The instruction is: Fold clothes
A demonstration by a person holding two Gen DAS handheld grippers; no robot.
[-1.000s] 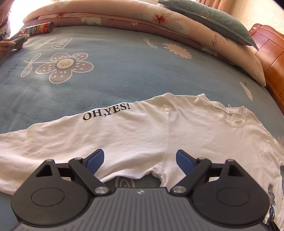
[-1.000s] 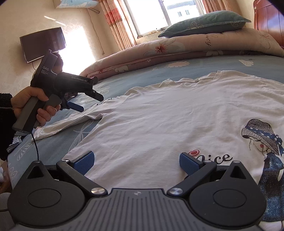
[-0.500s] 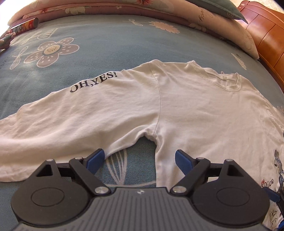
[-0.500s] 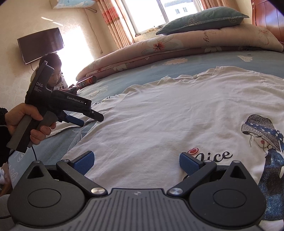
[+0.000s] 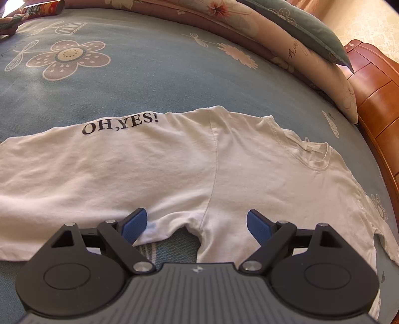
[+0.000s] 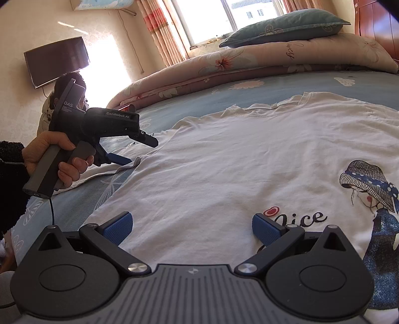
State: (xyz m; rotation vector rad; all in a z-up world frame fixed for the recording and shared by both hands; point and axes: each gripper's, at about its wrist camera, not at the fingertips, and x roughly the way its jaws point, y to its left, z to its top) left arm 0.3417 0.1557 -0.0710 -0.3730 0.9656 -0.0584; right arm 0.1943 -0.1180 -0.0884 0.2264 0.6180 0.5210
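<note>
A white T-shirt (image 5: 174, 169) lies spread flat on the blue flowered bedspread (image 5: 149, 74). Its sleeve, printed "OH,YES!" (image 5: 119, 124), stretches to the left. My left gripper (image 5: 197, 225) is open and straddles the armpit seam, with only cloth below its blue pads (image 5: 136, 225). Seen from the right wrist, the left gripper (image 6: 139, 150) is held in a hand and points down at the sleeve where it joins the shirt body. My right gripper (image 6: 192, 226) is open low over the shirt front (image 6: 237, 162), beside the "nice" print and girl picture (image 6: 369, 189).
A rolled floral quilt (image 6: 249, 62) and a teal pillow (image 6: 286, 27) lie along the bed's far side. The wooden headboard (image 5: 374, 94) is on the right. A snack can (image 5: 42, 6) lies at the far left. Another person (image 6: 49, 109) sits beyond the bed under a wall TV (image 6: 57, 59).
My left gripper has tipped downward and sunk closer to the sleeve's armpit, still open. The right gripper has stayed in place over the shirt front.
</note>
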